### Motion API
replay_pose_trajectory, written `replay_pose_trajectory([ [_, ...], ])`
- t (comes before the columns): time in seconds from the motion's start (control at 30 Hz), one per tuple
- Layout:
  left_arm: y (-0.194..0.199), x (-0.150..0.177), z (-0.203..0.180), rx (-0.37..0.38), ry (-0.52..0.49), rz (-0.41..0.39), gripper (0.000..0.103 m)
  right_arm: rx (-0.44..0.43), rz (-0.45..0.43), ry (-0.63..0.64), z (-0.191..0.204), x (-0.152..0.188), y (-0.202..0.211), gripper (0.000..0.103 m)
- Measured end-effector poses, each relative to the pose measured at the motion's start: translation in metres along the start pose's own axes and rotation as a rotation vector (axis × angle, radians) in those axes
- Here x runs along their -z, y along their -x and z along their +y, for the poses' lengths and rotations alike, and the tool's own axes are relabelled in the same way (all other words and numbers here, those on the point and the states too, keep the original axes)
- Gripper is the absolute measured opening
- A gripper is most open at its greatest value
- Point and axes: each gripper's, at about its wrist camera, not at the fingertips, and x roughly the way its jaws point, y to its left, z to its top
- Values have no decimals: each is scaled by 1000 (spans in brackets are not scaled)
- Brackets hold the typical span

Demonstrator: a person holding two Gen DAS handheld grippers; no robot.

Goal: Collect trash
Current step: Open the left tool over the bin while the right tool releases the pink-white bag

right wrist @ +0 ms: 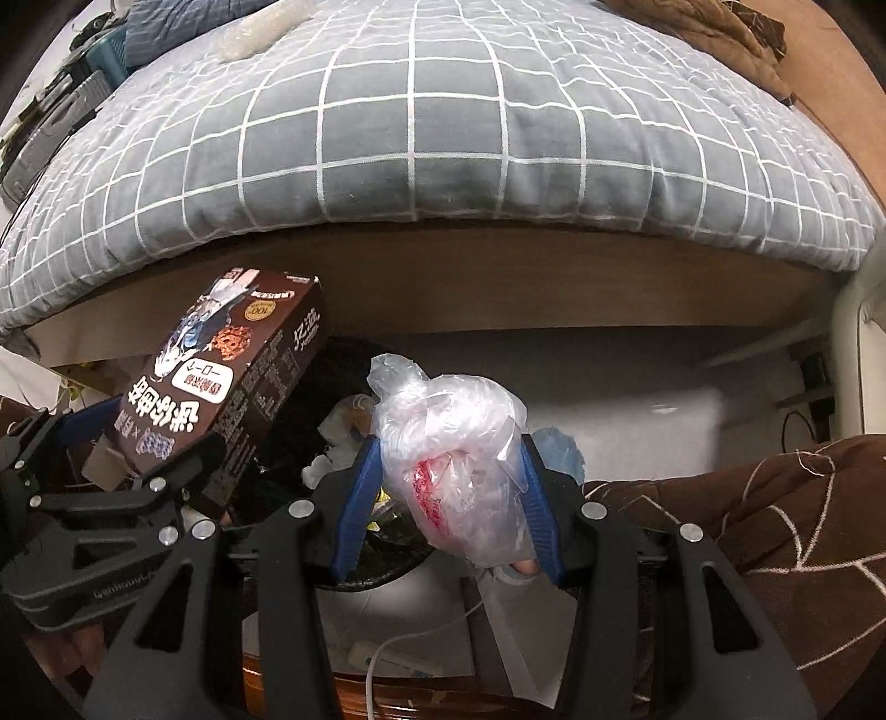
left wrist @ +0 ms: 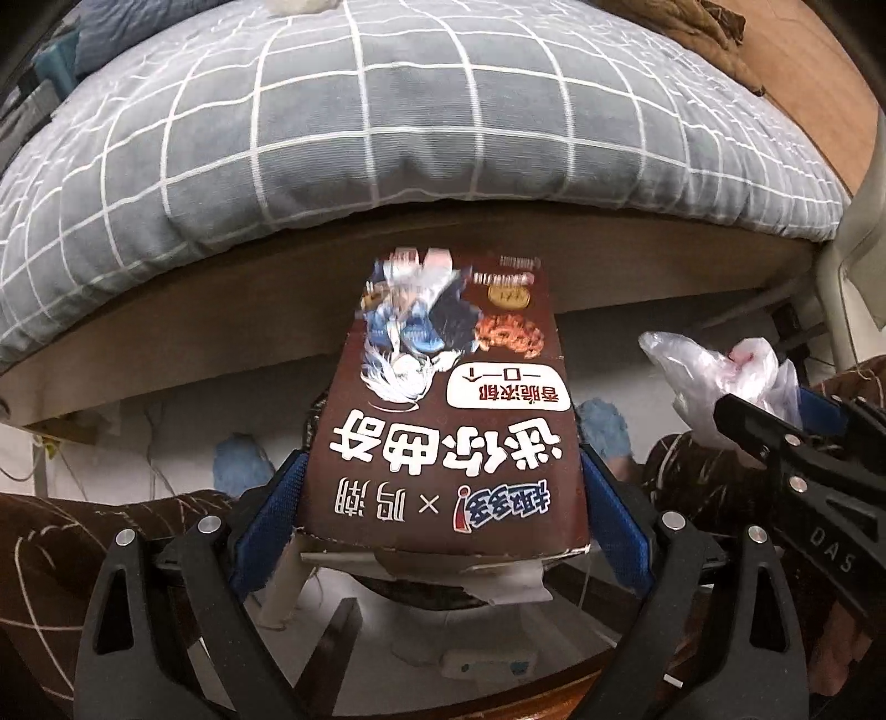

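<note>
Left hand-held gripper (left wrist: 443, 498) clamped on a brown snack box (left wrist: 448, 421), blue pads pressed to both long sides, box rising toward twelve o'clock in the left wrist view, torn flap at its near end. Same box seen from the right wrist view at nine o'clock, tilted, its far corner leaning toward one o'clock over a dark bin (right wrist: 354, 554). Bin opening lined in black, some white crumpled scraps (right wrist: 332, 437) already inside by the look of it, lying at about eleven o'clock from the right jaws.

Right hand-held gripper (right wrist: 448, 493) clamped on a crumpled clear plastic bag (right wrist: 448, 443) with red print, pads squeezing it from both sides, bag bulging out toward twelve o'clock. Visible too in the left wrist view at three o'clock, just beside the box's holder.

Behind both, at twelve o'clock, a bed (right wrist: 443, 138) with a grey checked quilt; pale floor beneath its frame. Brown patterned fabric (right wrist: 747, 526) at four o'clock, probably the person's legs.

Judged progress: two pieces of trash picked up and carried near or over the bin, neither let go yet. Remaining: lower and release each into the opening. A clear bag-like thing (right wrist: 260, 33) at eleven o'clock on the quilt possibly still to collect; cannot tell whether trash.
</note>
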Motion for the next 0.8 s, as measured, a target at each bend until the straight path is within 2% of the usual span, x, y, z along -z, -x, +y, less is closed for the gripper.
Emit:
replay_pose_trajectory([
  [0.07,0,2,5,-7,7,-4,97,-2,3,7,3,2,-3,47],
  [0.3,2,4,34,-23,57,-27,97,-10,13,56,25,-6,-15,47],
  [0.67,19,14,77,-111,128,-66,97,-67,32,145,76,-10,-31,47],
  [0.8,20,19,85,-119,143,-63,97,-78,37,161,87,-12,-37,49],
])
